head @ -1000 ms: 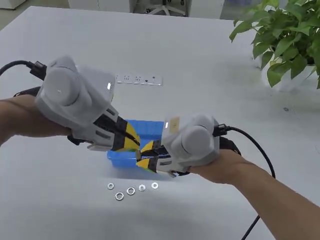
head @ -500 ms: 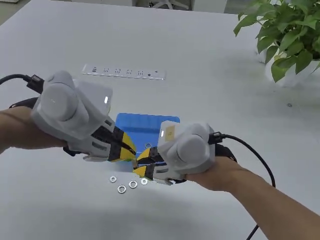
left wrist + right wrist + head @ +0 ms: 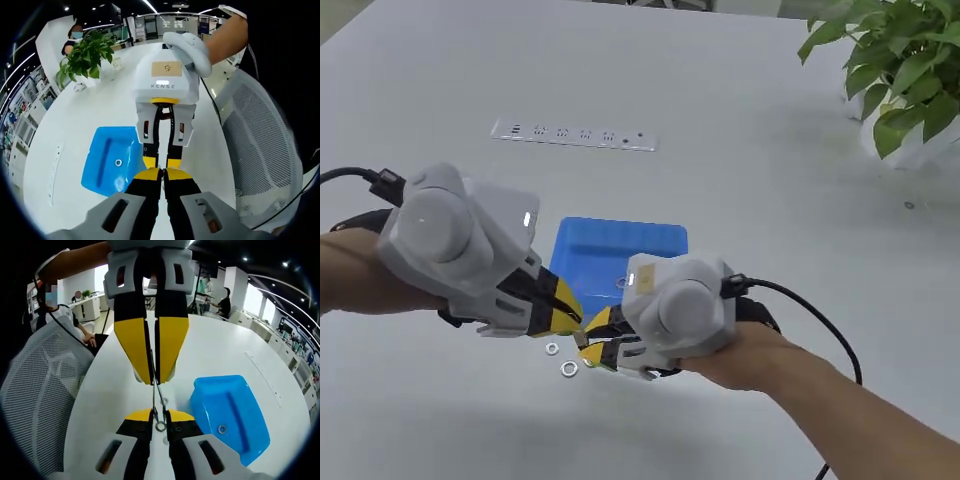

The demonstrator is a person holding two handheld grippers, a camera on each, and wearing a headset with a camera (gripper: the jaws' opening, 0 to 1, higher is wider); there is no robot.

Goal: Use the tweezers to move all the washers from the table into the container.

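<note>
On a broad white table (image 3: 770,150) in an open-plan office, with a long white power strip (image 3: 575,135) beyond the shallow blue plastic container (image 3: 620,245) and a leafy green potted plant (image 3: 905,60) well off past that container's far right corner.

Just in front of the container's near edge, nose to nose: the left gripper (image 3: 570,308) and the right gripper (image 3: 592,338). Clamped by the back end in the left gripper's yellow-tipped jaws, thin metal tweezers (image 3: 154,395), likely to steady and aim them. Squeezed near the tips by the right gripper's jaws, the same tweezers, apparently to close the legs on a part too small for the jaws alone. Both grippers thus clenched on the one tool.

At the tweezers' tips, between the right gripper's jaws, a small silver steel washer (image 3: 160,427); lifted or resting on the table, impossible to say. Just in front of the container, beside the jaws, a second loose washer (image 3: 552,348) and a third loose washer (image 3: 569,369). Inside the container, near its middle, one delivered washer (image 3: 118,162). Judging by that, early in the job, with a short carry over the near wall to follow.
</note>
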